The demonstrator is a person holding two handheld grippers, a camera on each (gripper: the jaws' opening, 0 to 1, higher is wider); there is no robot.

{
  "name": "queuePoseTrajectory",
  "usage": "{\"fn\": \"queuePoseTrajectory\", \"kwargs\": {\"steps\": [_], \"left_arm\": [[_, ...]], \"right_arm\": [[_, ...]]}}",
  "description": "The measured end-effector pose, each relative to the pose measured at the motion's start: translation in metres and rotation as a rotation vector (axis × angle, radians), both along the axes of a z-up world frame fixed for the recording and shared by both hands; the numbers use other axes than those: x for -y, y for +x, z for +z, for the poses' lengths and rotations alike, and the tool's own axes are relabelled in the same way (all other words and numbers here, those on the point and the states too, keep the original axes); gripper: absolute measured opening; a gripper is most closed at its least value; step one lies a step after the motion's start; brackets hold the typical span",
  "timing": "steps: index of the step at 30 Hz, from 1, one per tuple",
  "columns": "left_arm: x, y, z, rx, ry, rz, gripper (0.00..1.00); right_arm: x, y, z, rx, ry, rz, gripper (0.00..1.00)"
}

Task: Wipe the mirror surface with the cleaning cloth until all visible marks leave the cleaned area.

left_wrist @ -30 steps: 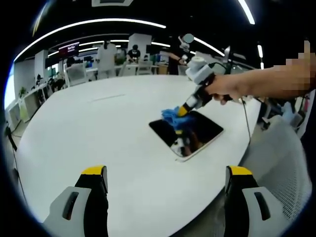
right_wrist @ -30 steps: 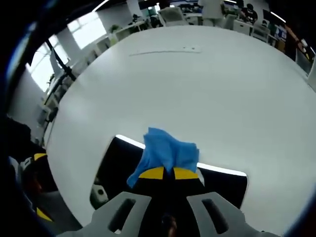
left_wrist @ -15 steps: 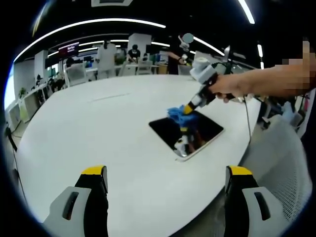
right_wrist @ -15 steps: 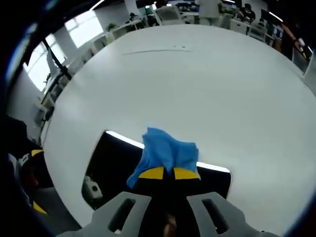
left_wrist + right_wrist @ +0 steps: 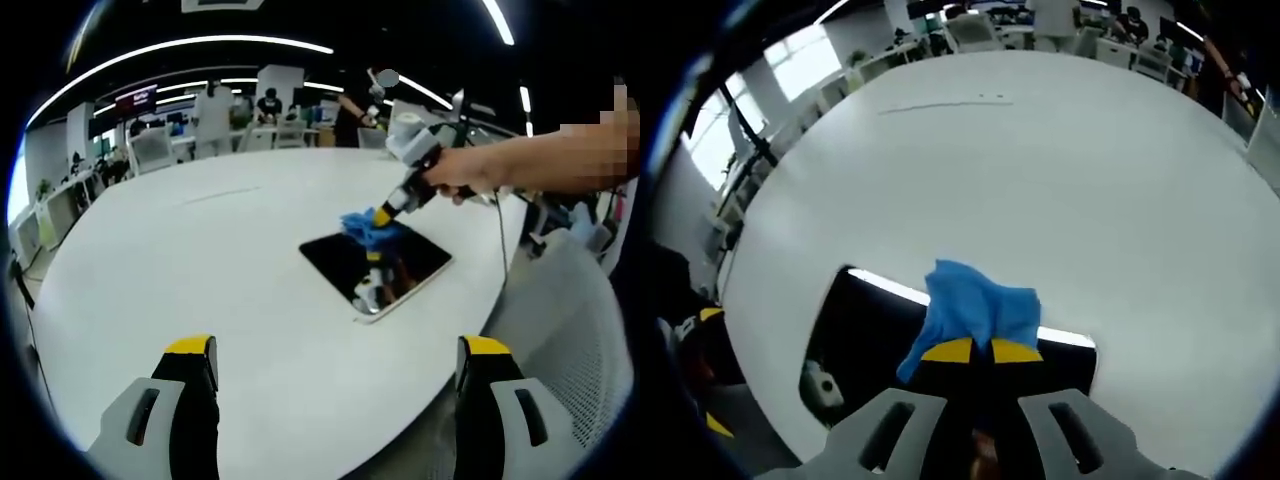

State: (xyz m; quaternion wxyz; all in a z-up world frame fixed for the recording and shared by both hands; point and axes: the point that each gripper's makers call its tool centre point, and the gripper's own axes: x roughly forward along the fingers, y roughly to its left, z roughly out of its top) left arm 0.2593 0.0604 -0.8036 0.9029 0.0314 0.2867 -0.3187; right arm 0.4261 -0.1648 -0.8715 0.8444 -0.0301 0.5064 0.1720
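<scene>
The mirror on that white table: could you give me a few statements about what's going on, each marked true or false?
1. The right tool grips a blue cloth. True.
2. The cloth sits at the mirror's far edge. True.
3. The left tool presses on the mirror. False: it hangs open, apart from the mirror, holding nothing.
4. The mirror stands upright. False: it lies flat on the white table.
5. The cloth is red. False: it is blue.
</scene>
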Motion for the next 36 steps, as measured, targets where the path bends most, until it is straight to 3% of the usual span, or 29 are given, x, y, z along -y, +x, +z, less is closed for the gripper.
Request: {"fn": "queuePoseTrajectory", "kwargs": {"steps": [12, 19, 22, 30, 36], "left_arm": [[0.001, 0.000, 0.000, 0.004, 0.001, 0.003, 0.99], [0.008, -0.005, -0.002, -0.003, 0.022, -0.046, 0.99], [0.008, -0.005, -0.002, -0.005, 0.011, -0.042, 0.99], [0.006, -0.003, 0.001, 0.004, 0.002, -0.032, 0.99], [0.004, -0.001, 0.003, 0.015, -0.004, -0.019, 0.99]], "right_arm": [[-0.002, -0.025, 0.004, 0.033, -0.041, -0.002, 0.00], [-0.001, -0.039, 0.004, 0.030, -0.008, -0.029, 0.00], [-0.005, -0.049, 0.004, 0.000, 0.079, -0.085, 0.00], [-0.007, -0.074, 0.003, -0.019, 0.073, -0.077, 0.00], [-0.009, -0.082, 0.003, -0.025, 0.067, -0.066, 0.00]]}}
